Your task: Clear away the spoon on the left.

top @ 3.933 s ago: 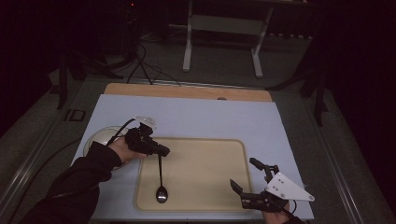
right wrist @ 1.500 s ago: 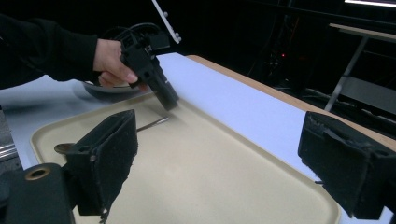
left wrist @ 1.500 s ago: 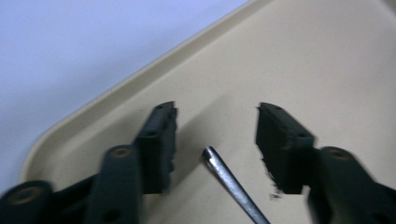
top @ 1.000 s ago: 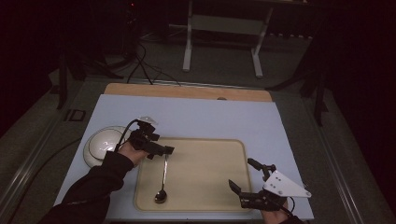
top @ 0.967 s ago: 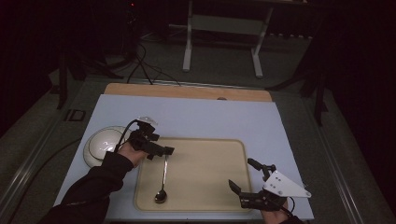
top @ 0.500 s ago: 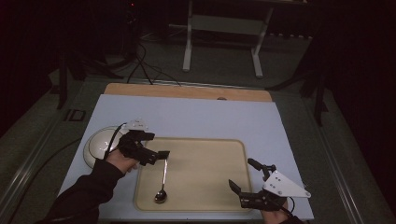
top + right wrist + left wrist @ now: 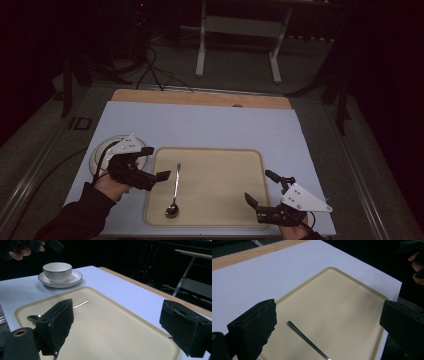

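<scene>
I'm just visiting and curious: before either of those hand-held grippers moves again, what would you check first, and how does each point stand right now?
1. Spoon lies flat inside the tray: ok.
2. Left gripper open and holding nothing: ok.
3. Right gripper open and holding nothing: ok.
4. Bowl upright on its saucer, off the tray: ok.
5. Whether the bowl holds anything: cannot tell.

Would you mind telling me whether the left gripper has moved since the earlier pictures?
Yes. The left gripper has drawn back leftward off the spoon, from over the tray to its left rim, nearer the saucer.
</scene>
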Demonstrator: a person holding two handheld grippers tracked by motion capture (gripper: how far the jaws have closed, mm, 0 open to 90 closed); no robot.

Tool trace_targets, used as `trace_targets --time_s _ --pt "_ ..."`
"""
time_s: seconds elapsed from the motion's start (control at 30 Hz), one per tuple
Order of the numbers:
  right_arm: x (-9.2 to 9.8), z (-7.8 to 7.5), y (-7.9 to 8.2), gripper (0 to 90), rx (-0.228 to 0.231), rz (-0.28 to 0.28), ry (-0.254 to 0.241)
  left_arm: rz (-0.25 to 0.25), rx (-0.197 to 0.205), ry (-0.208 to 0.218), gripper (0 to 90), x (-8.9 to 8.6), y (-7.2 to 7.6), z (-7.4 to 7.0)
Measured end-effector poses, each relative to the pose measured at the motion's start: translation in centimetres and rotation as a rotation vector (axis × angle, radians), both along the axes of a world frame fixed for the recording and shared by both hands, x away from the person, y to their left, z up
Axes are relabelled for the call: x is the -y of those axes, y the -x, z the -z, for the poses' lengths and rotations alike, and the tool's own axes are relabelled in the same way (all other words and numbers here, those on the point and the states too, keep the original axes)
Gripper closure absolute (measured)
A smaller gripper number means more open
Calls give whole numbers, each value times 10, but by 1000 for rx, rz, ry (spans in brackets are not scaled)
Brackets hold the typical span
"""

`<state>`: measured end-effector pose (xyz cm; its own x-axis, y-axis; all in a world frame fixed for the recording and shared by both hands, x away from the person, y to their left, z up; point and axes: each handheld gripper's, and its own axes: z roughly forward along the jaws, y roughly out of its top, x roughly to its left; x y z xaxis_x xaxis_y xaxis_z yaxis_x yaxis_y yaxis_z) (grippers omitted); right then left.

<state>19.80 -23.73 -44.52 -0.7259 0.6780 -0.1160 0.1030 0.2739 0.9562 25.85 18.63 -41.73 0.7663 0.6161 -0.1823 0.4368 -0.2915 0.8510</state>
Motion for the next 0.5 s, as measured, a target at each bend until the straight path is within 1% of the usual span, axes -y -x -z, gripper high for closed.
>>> trace_targets --time_s 0.17,0.23,0.33,0.4,0.5 --pt "-1 0 0 121 -1 -1 2 7 25 -1 15 -8 11 4" --pt "-1 0 0 121 -1 -1 3 12 28 7 15 -12 14 6" --pt "-1 1 0 121 -2 -1 4 13 38 5 16 -16 21 9" --pt "-1 1 0 121 -3 -1 4 5 40 6 15 -18 24 12" --pt "-1 1 0 121 -4 -2 5 -8 34 13 15 -21 28 19"
